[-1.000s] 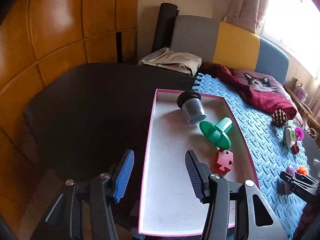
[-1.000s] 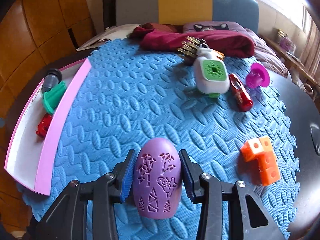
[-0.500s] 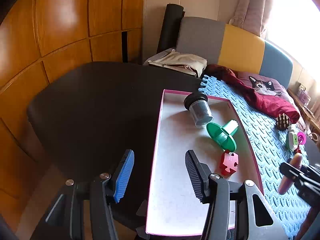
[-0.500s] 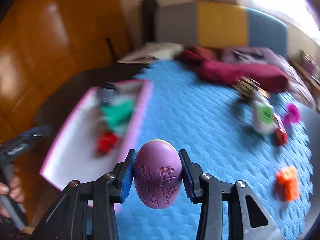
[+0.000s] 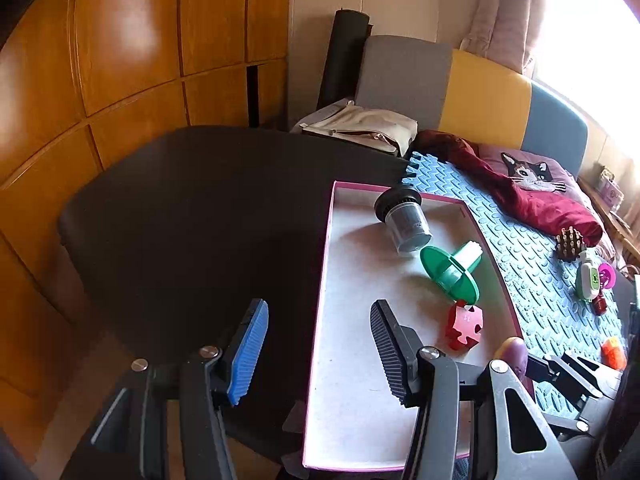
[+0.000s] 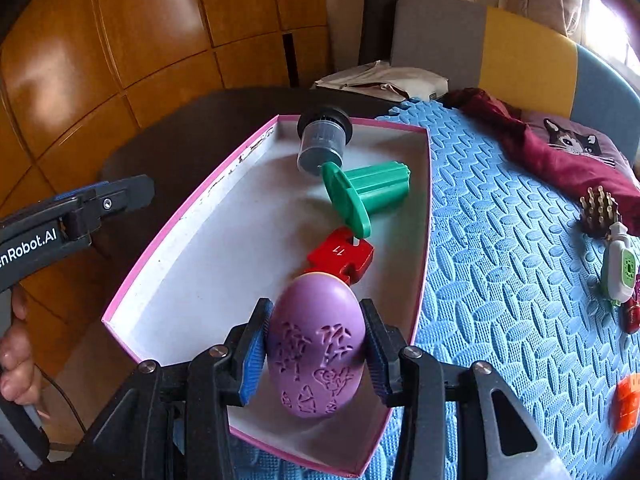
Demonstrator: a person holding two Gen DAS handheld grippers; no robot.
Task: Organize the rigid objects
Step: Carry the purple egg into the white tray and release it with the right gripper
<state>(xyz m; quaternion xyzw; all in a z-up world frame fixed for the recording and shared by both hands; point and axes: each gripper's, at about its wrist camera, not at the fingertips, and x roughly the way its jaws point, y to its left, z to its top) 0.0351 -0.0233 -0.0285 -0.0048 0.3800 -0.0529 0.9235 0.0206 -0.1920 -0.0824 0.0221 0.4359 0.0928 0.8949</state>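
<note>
Above pink-rimmed tray (image 6: 424, 216): upright purple egg (image 6: 316, 344) (narrow end up) clamped by right hand-held gripper (image 6: 316, 354).

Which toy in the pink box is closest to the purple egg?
The flat red puzzle piece, just behind the purple patterned egg. The green plastic spool and the clear jar with a black lid lie farther back.

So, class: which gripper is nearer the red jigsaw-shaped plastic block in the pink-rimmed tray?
Right. The right gripper, gripping the purple egg, hangs just short of the red block; the open left gripper straddles the tray's far rim.

Purple patterned egg (image 6: 315, 344), pink-rimmed tray (image 6: 192, 208)
</note>
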